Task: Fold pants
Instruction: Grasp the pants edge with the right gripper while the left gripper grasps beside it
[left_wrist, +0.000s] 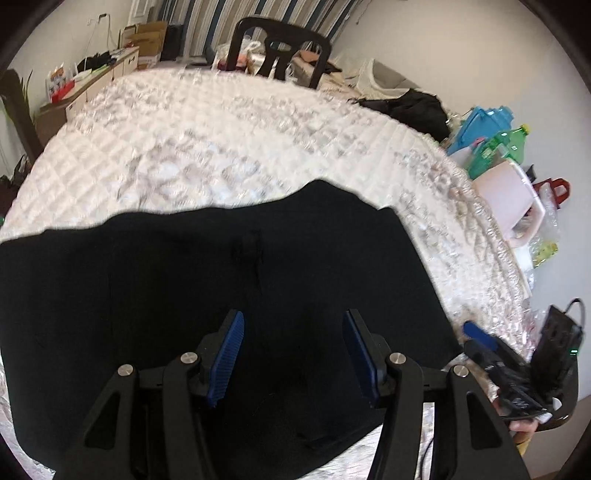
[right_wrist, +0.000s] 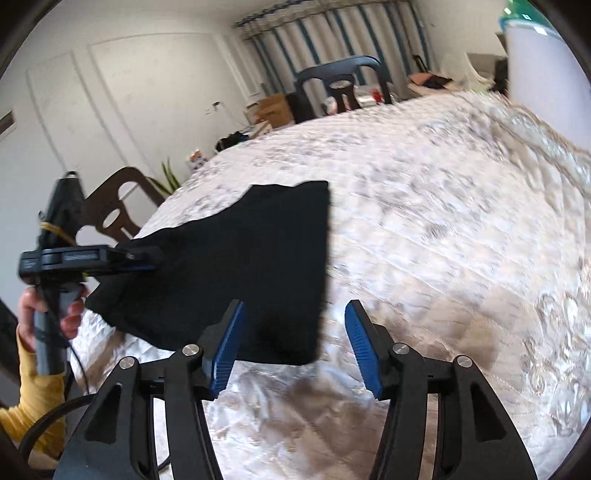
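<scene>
Black pants lie folded into a broad flat shape on the white quilted table cover. My left gripper hovers open over their near part, blue pads apart and nothing pinched between them. In the right wrist view the pants reach away to the left. My right gripper stands open over their near right corner, its left pad over the cloth and its right pad over the bare cover. The left gripper shows at the pants' left edge, held by a hand with a yellow sleeve. The right gripper shows at the pants' right edge.
A black chair stands at the table's far side and a brown chair at its left. A dark garment lies at the far right edge. Bottles, a blue item and a pink box crowd the right side. A low cabinet stands far left.
</scene>
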